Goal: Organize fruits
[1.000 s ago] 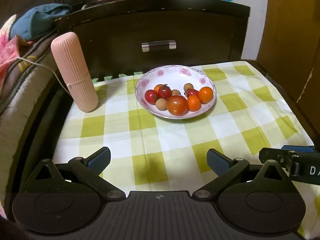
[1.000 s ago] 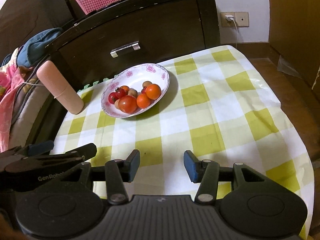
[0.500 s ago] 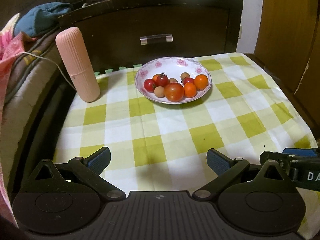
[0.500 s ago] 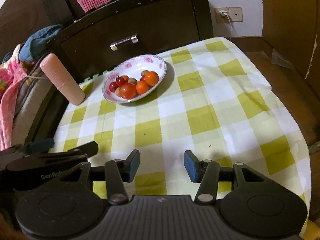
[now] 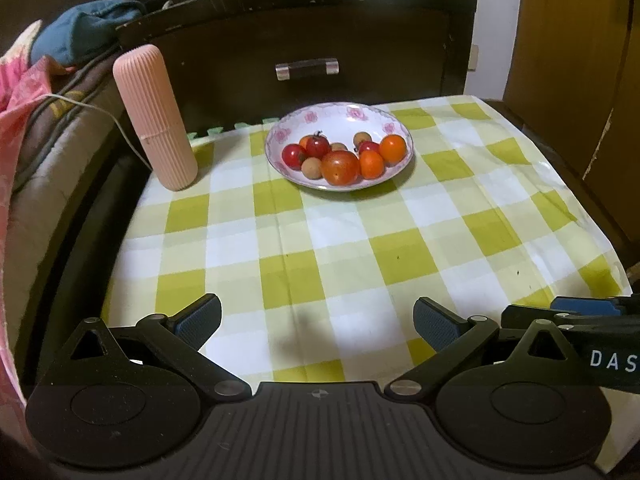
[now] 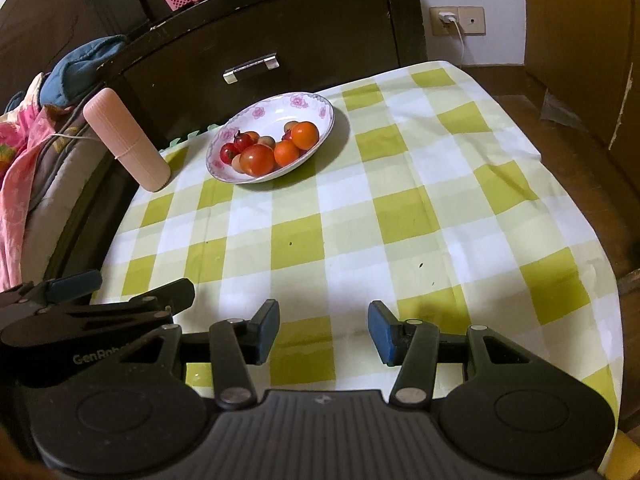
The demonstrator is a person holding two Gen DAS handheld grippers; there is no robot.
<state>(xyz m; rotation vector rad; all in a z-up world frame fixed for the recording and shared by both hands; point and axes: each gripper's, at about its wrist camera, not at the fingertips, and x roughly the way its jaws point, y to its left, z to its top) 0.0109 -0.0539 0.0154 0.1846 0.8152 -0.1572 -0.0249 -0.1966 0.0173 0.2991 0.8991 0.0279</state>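
A white floral plate stands at the far middle of the checked tablecloth. It holds several fruits: a large tomato, small red tomatoes, orange ones and brown longans. My left gripper is open and empty above the near edge of the cloth. My right gripper is open and empty, also near the front edge, to the right of the left one.
A pink ribbed cylinder case stands at the far left. A dark drawer cabinet rises behind the table. A bed with cloths lies left. A wall socket with a cable is at the far right.
Both grippers have drawn back from the plate, so it looks smaller and farther. Both stay open and empty. The fruits have not moved.
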